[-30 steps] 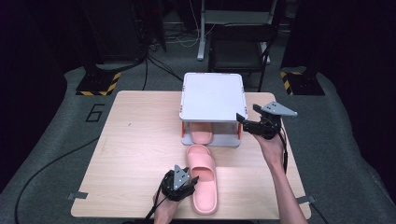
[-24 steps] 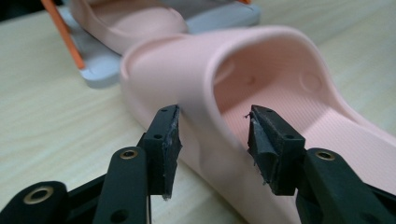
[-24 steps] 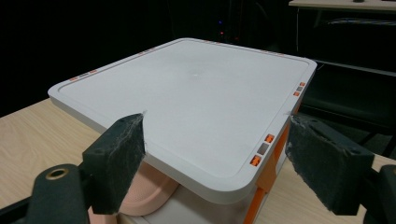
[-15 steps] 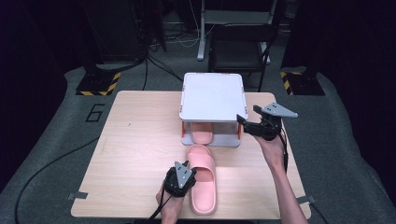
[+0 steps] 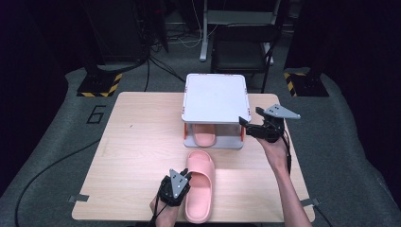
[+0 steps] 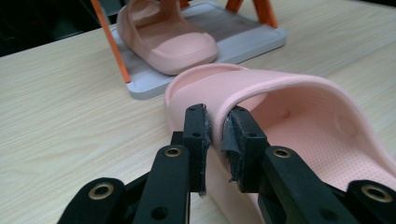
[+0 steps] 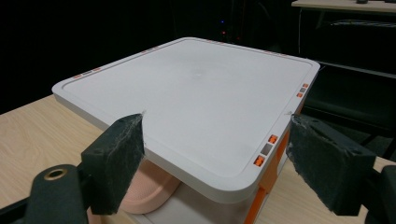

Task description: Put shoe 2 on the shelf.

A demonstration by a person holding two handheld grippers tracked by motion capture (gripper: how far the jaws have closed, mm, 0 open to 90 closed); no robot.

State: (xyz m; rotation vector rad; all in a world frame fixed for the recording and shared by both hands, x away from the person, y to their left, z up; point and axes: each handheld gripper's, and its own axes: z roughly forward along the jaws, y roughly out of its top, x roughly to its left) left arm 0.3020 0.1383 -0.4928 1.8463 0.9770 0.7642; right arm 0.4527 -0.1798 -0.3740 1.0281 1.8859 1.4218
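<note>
My left gripper (image 6: 215,140) is clamped on the near slipper's (image 5: 198,184) strap edge — it lies by the table's (image 5: 137,142) front edge. My right gripper (image 5: 246,125) hangs wide apart at the rack's (image 5: 215,97) right front corner — the second slipper (image 5: 204,137) sits on its lower shelf.

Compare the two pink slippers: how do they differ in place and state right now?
The near slipper lies on the bare table; the far slipper sits on the rack's lower shelf under its white top. The left gripper is shut on the near slipper's strap edge; nothing holds the far one. The near slipper shows whole, the far one mostly covered. Both are pink slides.
</note>
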